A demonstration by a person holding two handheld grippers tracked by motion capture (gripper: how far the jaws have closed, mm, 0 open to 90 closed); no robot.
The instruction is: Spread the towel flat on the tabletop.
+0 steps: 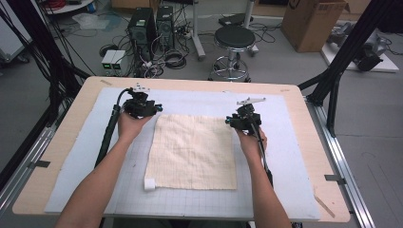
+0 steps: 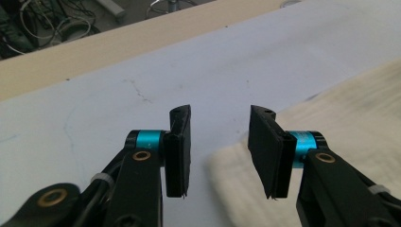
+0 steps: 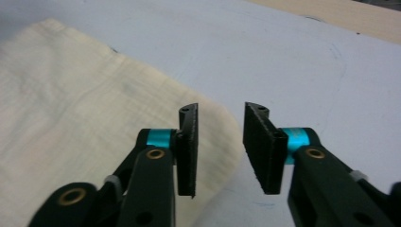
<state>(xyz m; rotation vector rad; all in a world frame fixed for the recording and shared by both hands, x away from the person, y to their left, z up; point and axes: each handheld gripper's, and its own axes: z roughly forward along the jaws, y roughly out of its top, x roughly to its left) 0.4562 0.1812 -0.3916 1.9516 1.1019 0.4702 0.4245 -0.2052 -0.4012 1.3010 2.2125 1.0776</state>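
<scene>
Cloth (image 1: 192, 152) corners lie just below, seemingly untouched by, each parted gripper.

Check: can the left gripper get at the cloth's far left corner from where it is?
Probably yes: the left gripper hovers open right over the cloth corner, nothing between.

A cream cloth (image 1: 192, 152) with a faint grid pattern lies spread flat at the middle of the desk, on the pale mat. It is roughly square, slightly wider toward the near edge, with no folds showing. A small white tag (image 1: 149, 185) sticks out at its 7 o'clock corner. Its 11 o'clock corner (image 2: 227, 161) and its 1 o'clock corner (image 3: 222, 118) both rest loose and rounded on the mat.
</scene>
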